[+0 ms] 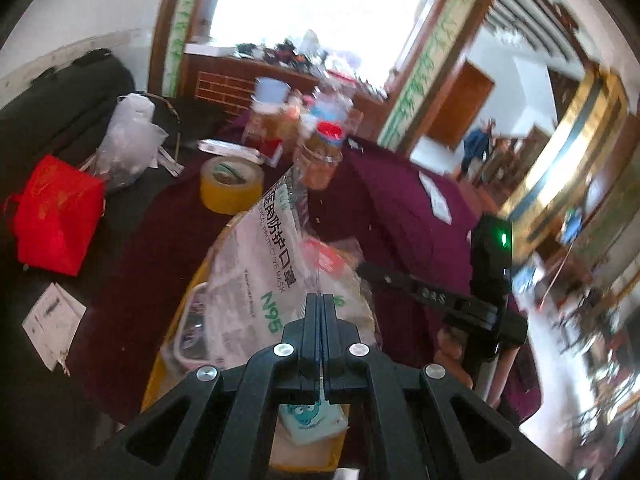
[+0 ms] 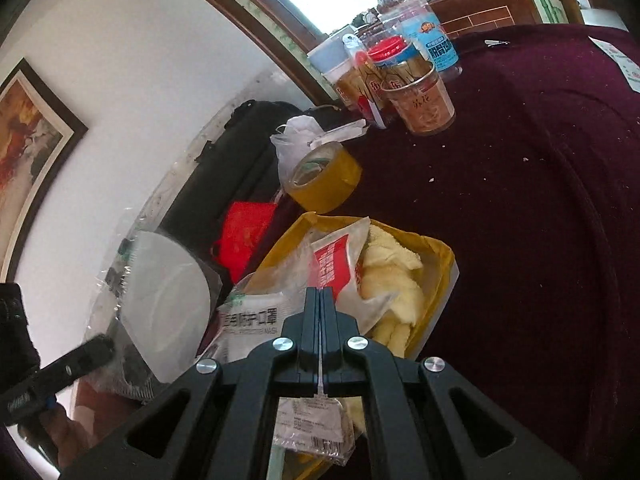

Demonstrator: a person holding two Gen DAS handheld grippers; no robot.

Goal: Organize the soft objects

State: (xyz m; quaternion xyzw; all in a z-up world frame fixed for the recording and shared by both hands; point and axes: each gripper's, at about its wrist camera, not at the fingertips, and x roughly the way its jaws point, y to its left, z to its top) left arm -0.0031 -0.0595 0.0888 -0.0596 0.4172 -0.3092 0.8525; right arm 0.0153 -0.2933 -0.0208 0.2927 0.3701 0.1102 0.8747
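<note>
A yellow tray (image 2: pixel 442 260) on the maroon tablecloth holds soft goods: a pale yellow towel (image 2: pixel 394 280), a red-and-white packet (image 2: pixel 334 266) and an N95 mask packet (image 2: pixel 250 316). My left gripper (image 1: pixel 320 298) is shut on the edge of a clear N95 mask packet (image 1: pixel 256 256) held above the tray (image 1: pixel 156 376). My right gripper (image 2: pixel 320 292) is shut on a clear plastic packet; its lower end (image 2: pixel 316 428) hangs below the jaws. The left gripper's mask packet (image 2: pixel 164 304) shows at the left of the right wrist view. The right gripper's body (image 1: pixel 490 276) shows in the left wrist view.
A roll of yellow tape (image 1: pixel 232 188) lies behind the tray, also in the right wrist view (image 2: pixel 324 180). Several jars and bottles (image 2: pixel 416 84) stand at the back of the table. A red bag (image 1: pixel 56 212), a clear plastic bag (image 1: pixel 128 140) and a paper sheet (image 1: pixel 54 326) lie on the dark surface at left.
</note>
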